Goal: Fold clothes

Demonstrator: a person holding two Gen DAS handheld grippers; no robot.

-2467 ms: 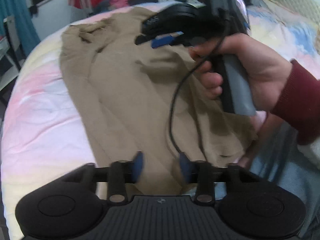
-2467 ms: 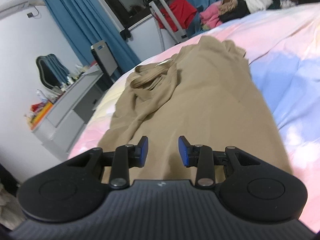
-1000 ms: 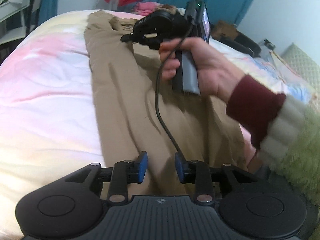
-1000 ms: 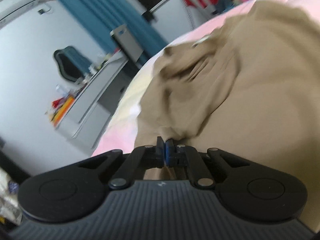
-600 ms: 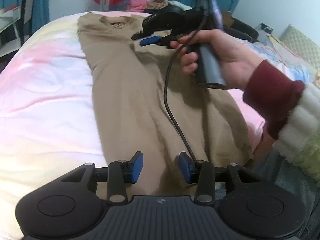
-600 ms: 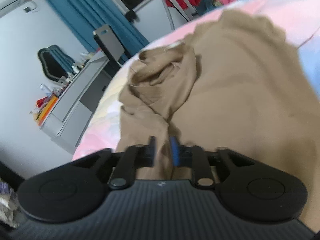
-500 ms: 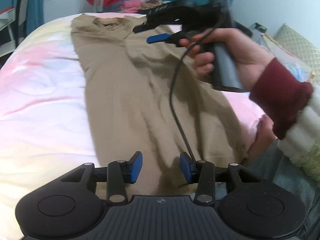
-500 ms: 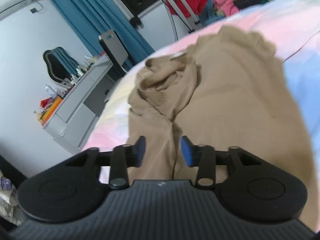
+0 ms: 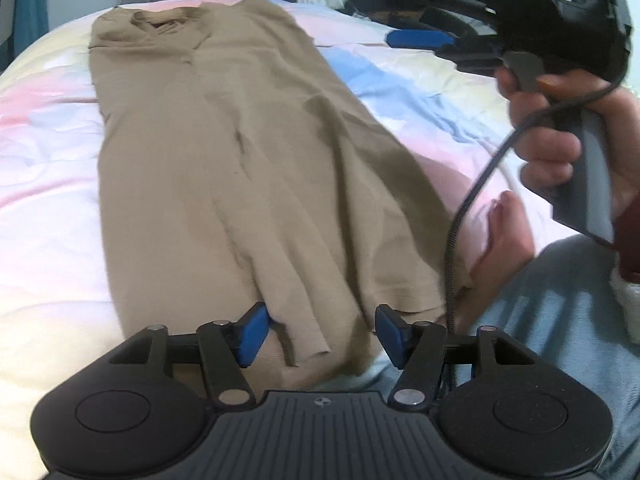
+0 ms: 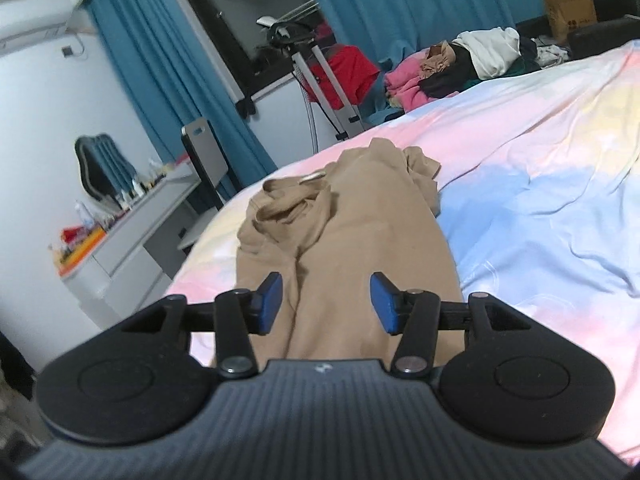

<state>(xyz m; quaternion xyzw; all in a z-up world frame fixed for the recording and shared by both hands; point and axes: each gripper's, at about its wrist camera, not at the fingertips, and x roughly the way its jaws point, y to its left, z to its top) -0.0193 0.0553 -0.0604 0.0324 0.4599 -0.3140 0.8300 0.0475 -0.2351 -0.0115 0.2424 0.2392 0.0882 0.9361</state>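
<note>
A tan garment [image 9: 240, 168] lies lengthwise on the pastel bedsheet [image 9: 44, 184], folded into a long narrow strip, collar at the far end. My left gripper [image 9: 318, 334] is open just above its near hem, holding nothing. The right gripper [image 9: 424, 38] shows in the left wrist view, held in a hand, raised off to the right of the garment. In the right wrist view my right gripper [image 10: 325, 300] is open and empty above the garment [image 10: 352, 264], looking toward the bunched collar [image 10: 288, 200].
The bedsheet [image 10: 540, 208] extends wide to the right. A pile of clothes [image 10: 452, 68] lies beyond the bed's far edge. A grey dresser [image 10: 120, 248] with small items and a chair stand on the left. A jeans-clad leg [image 9: 560, 320] is at the near right.
My right gripper closed on the garment's upper part, let go, and has pulled back up and to the right, now open. My left gripper's jaws opened wider near the hem.
</note>
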